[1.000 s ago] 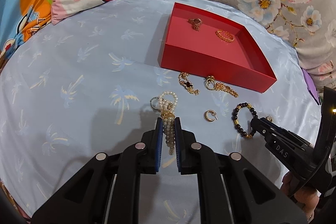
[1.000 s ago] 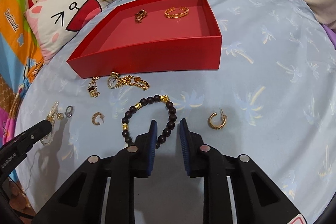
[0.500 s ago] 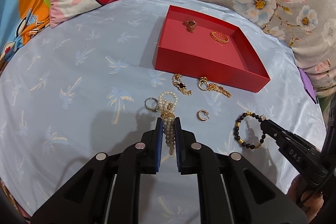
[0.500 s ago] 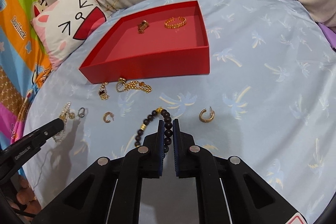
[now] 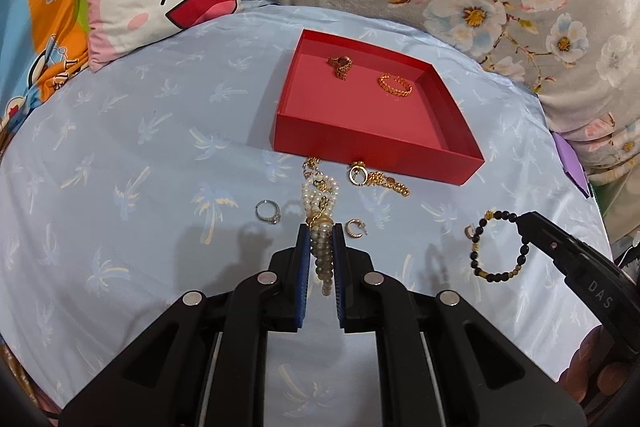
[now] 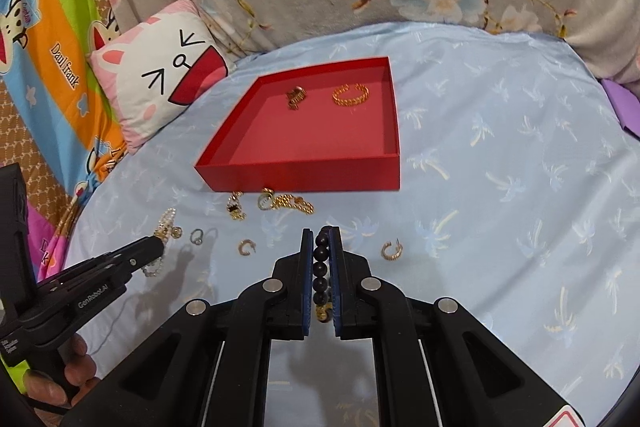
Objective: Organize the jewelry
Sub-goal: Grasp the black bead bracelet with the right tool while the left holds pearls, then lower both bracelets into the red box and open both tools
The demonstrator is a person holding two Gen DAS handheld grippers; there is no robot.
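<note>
The left gripper (image 5: 321, 233) is pinching the pearl bracelet (image 5: 320, 211) between nearly closed fingers, above the blue sheet (image 5: 120, 155) just before the red tray's (image 5: 376, 155) near wall. The right gripper (image 6: 321, 239) is clamping the dark bead bracelet (image 6: 320, 267) likewise, nearer the sheet's right edge.

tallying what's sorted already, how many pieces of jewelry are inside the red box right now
2. A dark-stoned gold ring lies near the back wall of the red box, and a gold chain-link ring lies to its right. Nothing else shows on the box floor.
</note>
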